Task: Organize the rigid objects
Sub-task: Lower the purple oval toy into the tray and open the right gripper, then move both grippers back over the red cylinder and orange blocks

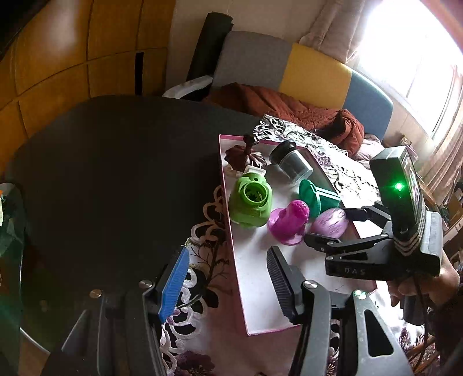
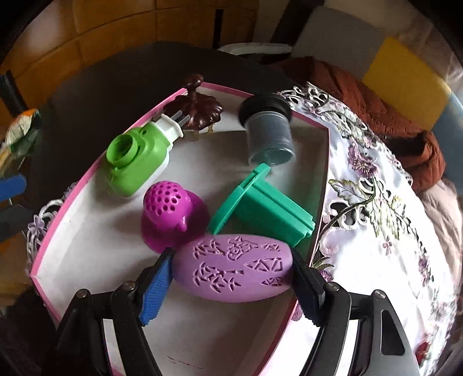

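We see warm wooden wall panels (image 1: pixel 72 52) curving behind a dark round table (image 1: pixel 115 173). A lace cloth with purple flowers (image 2: pixel 376 202) covers its near side. Beyond sits a sofa with grey, yellow and blue cushions (image 1: pixel 315 69), a rust-brown blanket (image 1: pixel 289 110) heaped on it. Daylight blazes through the window (image 1: pixel 411 46) beside pale curtains (image 1: pixel 330 26).

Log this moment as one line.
right gripper: shut on lilac egg-shaped case, over pink-rimmed box | left gripper: open, empty
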`<move>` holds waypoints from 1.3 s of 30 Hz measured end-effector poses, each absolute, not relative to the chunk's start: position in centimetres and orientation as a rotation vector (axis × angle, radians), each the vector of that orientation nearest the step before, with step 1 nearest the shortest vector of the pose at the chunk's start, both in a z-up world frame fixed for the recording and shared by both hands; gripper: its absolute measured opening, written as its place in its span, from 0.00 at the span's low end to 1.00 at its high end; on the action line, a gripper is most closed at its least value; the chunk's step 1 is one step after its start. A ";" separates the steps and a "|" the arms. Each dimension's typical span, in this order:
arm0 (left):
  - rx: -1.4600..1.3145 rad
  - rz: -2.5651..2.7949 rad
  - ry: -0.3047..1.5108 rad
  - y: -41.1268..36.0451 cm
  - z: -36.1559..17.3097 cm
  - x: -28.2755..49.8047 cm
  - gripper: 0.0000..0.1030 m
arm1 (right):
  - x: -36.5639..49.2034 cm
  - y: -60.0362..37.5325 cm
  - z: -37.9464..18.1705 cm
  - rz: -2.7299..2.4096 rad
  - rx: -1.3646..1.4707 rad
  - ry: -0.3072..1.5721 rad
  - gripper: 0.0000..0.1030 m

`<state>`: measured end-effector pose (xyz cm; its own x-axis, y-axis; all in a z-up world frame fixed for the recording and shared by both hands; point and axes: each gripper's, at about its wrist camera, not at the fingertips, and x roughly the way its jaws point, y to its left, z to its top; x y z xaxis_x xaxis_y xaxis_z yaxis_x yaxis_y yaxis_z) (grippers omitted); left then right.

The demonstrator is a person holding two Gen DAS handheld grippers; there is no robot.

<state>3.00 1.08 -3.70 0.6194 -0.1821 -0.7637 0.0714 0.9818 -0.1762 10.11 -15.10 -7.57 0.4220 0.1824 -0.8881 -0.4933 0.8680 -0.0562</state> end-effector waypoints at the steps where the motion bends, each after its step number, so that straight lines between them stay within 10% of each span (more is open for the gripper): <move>1: -0.131 -0.147 0.893 1.0 -3.7 3.0 0.55 | 10.1 -15.1 -7.6 0.434 -0.331 1.052 0.75; 15: -0.101 -0.146 0.872 0.4 -3.0 2.4 0.55 | 7.7 -16.8 -4.2 0.432 -0.233 0.976 0.93; 39: -0.043 -0.173 0.859 -1.5 -2.3 1.6 0.55 | 4.1 -21.7 -1.5 0.365 -0.142 0.886 0.93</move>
